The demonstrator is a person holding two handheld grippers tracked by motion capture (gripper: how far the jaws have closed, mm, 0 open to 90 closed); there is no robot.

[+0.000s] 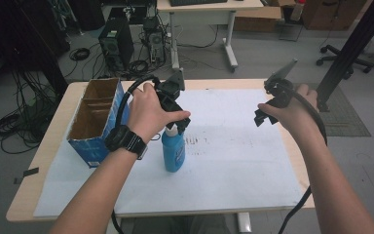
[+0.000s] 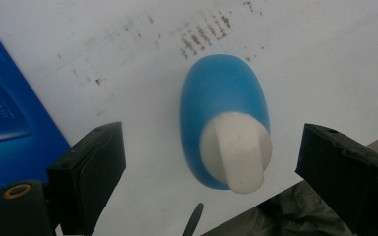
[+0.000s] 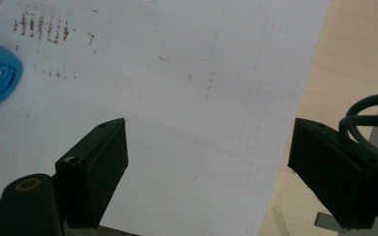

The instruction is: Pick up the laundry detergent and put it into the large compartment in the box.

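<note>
**Left gripper poised over the blue bottle**

Where the high view looks down on the table, the cardboard box [image 1: 95,122] stands open at the left edge, its inner dividers dim. Just right of it the left hand [image 1: 148,113] covers much of the left gripper [image 1: 177,124], which hangs over the white cap of the blue bottle [image 1: 174,150], hiding the cap's top. From the left gripper view, the jaws stand wide apart either side of the bottle [image 2: 224,123], touching nothing. Well to the right, the right gripper [image 1: 264,116] hovers above the white sheet [image 1: 233,161], wrist bent inward, its jaws likewise spread wide.
</note>
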